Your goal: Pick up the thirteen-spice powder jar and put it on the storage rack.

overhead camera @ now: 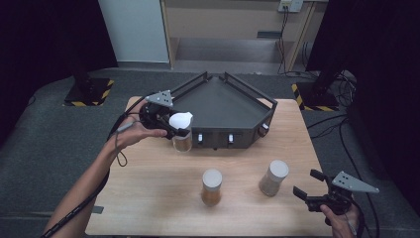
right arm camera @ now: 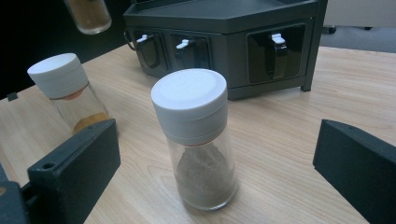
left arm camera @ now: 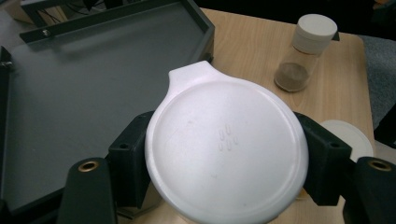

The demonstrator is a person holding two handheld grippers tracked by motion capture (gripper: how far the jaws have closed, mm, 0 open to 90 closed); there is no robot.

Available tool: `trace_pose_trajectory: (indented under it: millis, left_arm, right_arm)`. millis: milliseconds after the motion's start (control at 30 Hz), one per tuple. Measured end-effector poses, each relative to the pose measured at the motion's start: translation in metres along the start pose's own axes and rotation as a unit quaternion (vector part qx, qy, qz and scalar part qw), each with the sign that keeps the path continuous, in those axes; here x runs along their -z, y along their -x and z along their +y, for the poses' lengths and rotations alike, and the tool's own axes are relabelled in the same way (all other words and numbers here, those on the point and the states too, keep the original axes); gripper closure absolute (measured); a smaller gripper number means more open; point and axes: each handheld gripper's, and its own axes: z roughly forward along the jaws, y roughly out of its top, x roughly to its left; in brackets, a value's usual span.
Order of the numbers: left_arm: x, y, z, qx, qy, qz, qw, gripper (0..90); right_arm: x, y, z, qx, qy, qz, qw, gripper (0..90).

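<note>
Item: spice jar with white flip-top lid (overhead camera: 181, 130), amber powder in the lower part. Location: off the bench (overhead camera: 163, 198), clamped in my left claw (overhead camera: 174, 130) at the front left corner of the dark corner rack (overhead camera: 223, 106). In the left gripper view the two pads press the jar just under its lid (left arm camera: 226, 149), one on each side. Long axis: upright, lid on top.

Key relation: the rack's flat grey tray (left arm camera: 93, 88) lies just beyond and to the left of the held jar as my left claw looks at it, with the raised front rim (left arm camera: 208, 35) between jar and tray floor. I judge the next move to be a carry over that rim and a set-down on the tray; the base must clear the rim first.

Item: jar with grey-brown powder (right arm camera: 198, 140), upright on the bench, between the parted jaws of my right claw (overhead camera: 311, 191), touching neither; the right claw is nearest to it.

Item: jar with orange powder (overhead camera: 211, 187), upright, mid-bench, between both hands, somewhat nearer the right.
</note>
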Motion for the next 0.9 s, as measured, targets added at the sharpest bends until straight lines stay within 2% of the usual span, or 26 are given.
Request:
trace_pose_trajectory:
  millis: [500, 700, 900]
  left_arm:
    - [-0.001, -0.018, 0.026, 0.026, 0.002, 0.046, 0.9986, 29.4]
    - [-0.003, -0.024, 0.038, 0.041, 0.002, 0.075, 0.9963, 29.4]
    - [-0.006, -0.03, 0.04, 0.06, 0.01, 0.093, 0.9938, 29.4]
  right_arm:
    - [0.0, 0.001, 0.0, -0.002, -0.002, 0.0, 1.0, 1.3]
    - [0.001, 0.001, 0.0, -0.002, -0.001, 0.0, 1.0, 1.3]
    - [0.001, 0.001, 0.0, -0.002, -0.001, 0.0, 1.0, 1.3]
